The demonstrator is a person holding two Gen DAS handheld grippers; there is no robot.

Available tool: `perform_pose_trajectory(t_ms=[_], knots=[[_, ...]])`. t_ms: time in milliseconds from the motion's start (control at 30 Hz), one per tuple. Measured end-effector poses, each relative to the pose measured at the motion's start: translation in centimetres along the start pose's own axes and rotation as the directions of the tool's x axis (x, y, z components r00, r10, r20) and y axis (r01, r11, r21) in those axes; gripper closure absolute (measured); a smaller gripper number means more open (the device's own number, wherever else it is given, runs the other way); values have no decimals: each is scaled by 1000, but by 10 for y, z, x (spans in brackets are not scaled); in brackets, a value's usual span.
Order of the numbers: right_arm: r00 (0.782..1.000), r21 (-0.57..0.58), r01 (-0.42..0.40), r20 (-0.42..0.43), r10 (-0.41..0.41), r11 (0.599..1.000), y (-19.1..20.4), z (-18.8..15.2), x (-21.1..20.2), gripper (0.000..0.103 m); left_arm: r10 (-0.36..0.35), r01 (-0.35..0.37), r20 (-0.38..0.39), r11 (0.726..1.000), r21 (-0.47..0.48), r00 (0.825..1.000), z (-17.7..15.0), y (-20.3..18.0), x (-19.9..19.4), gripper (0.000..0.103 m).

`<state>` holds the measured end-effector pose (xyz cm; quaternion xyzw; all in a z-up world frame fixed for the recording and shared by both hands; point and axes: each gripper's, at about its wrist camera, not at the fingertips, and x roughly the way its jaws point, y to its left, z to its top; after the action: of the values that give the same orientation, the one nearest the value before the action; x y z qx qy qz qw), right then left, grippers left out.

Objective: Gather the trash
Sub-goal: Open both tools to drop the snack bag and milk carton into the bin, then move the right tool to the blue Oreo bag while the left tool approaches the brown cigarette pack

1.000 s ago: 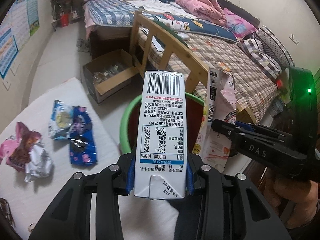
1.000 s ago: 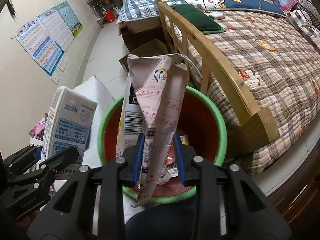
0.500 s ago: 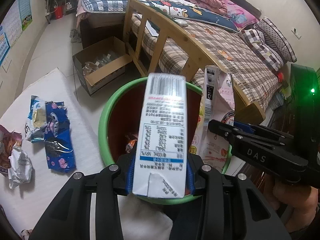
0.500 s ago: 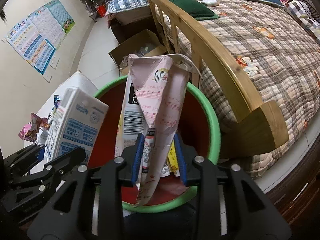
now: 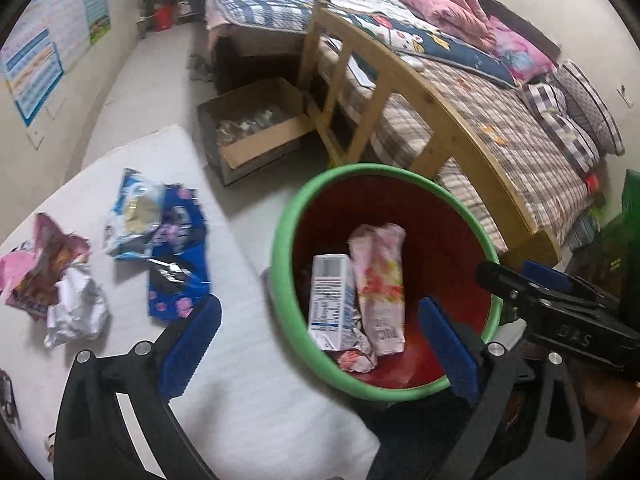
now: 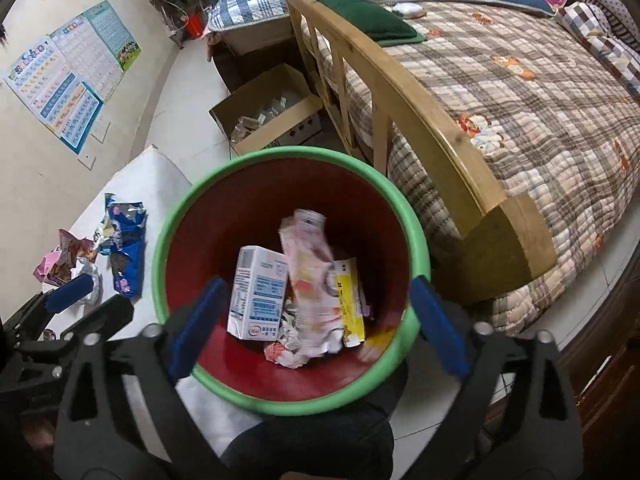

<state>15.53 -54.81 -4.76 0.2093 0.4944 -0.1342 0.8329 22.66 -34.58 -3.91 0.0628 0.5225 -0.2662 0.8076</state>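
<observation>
- The white milk carton (image 6: 258, 294) and the pink carton (image 6: 310, 280) lie side by side, touching, inside the red bin with a green rim (image 6: 280, 156), on crumpled wrappers.
- The bin stands beside a white mat (image 5: 132, 156) on a pale floor; crumpled snack wrappers (image 5: 160, 236) lie on the mat, apart from the bin.
- Beyond it are a cardboard box (image 6: 276, 112), a wooden bed frame (image 6: 400, 80) with a plaid quilt, and wall posters (image 6: 72, 76).
- The left gripper (image 5: 320, 344) and right gripper (image 6: 316, 320) hang over the bin; both jaws have just been opening and stand wide, nothing between them, cartons below.
</observation>
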Motion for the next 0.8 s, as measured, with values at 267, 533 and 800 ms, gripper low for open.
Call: perform_pose_trajectory(t_ms=[267, 533, 800], knots=[[1000, -49, -12, 20, 13, 999, 36, -12, -21, 5, 25, -23, 45, 999, -40, 999, -18, 30, -40, 8], [999, -111, -42, 18, 45, 993, 86, -38, -34, 5, 70, -62, 78, 993, -100, 994, -53, 80, -84, 8], [996, -209, -92, 0, 94, 974, 152, -66, -40, 5, 136, -111, 116, 973, -204, 984, -94, 141, -131, 8]])
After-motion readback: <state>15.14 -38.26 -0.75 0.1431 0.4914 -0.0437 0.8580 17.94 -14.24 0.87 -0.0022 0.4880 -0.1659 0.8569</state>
